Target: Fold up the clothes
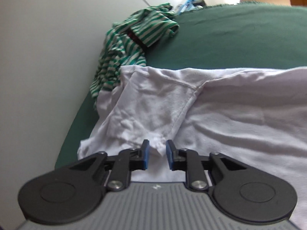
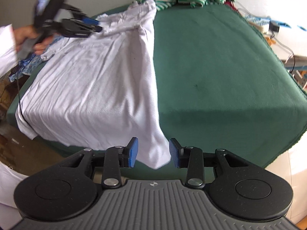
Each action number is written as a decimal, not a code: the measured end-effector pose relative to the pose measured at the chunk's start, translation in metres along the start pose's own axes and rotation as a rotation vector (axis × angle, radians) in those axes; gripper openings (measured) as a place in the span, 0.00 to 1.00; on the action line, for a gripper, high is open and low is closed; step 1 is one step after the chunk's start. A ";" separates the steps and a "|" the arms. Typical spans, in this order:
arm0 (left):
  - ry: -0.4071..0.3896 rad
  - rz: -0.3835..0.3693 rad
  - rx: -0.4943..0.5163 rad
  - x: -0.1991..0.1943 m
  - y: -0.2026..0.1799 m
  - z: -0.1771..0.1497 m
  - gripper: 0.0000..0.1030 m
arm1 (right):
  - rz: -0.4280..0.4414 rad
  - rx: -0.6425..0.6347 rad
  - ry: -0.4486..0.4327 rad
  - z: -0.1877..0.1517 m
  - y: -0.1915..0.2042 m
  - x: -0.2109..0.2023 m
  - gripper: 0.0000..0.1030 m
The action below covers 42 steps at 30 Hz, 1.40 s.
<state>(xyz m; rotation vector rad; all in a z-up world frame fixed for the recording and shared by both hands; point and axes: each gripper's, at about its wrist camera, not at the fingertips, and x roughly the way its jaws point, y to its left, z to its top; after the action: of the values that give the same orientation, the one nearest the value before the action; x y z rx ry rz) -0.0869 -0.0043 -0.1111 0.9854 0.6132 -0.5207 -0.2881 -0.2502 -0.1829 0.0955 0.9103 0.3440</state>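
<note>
The white T-shirt (image 2: 92, 80) lies spread on the green tabletop (image 2: 220, 67), its long axis running from my right hand-held gripper (image 2: 153, 153) away toward my left hand-held gripper (image 1: 156, 153). My right jaws stand apart around a bottom hem corner. My left jaws, also apart, straddle a puckered sleeve edge; the striped garment (image 1: 130, 38) is heaped beyond.

The white shirt (image 2: 92, 84) is soft, finely ribbed, creased cloth. My table cover (image 2: 220, 67) is matt green felt-like fabric. My grippers (image 1: 157, 154) are matt black plastic with rough blue pads (image 2: 133, 152) and shiny metal rivets.
</note>
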 end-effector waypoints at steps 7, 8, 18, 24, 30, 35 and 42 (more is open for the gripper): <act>-0.113 -0.123 0.177 0.007 -0.017 0.018 0.29 | -0.066 -0.005 -0.024 -0.002 0.016 0.017 0.40; -0.125 -0.126 0.208 0.011 -0.021 0.021 0.30 | -0.080 0.005 -0.023 -0.002 0.016 0.019 0.40; -0.162 -0.169 0.257 0.038 -0.016 0.035 0.06 | -0.175 -0.018 -0.049 -0.009 0.035 0.027 0.12; -0.224 -0.144 0.222 0.016 -0.004 0.026 0.05 | -0.207 -0.030 -0.052 -0.011 0.049 0.008 0.04; -0.250 -0.120 0.154 0.000 0.020 0.021 0.05 | -0.193 -0.074 -0.059 -0.002 0.074 -0.012 0.04; -0.229 -0.106 0.157 0.002 0.024 0.009 0.05 | -0.125 -0.134 -0.005 0.004 0.104 -0.011 0.04; -0.155 -0.115 0.202 0.020 0.015 -0.018 0.06 | -0.002 -0.105 0.134 -0.004 0.131 0.013 0.12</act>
<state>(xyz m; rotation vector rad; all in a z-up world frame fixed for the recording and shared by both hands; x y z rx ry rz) -0.0671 0.0160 -0.1236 1.0921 0.4869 -0.7654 -0.3166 -0.1233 -0.1652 -0.0259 1.0226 0.3992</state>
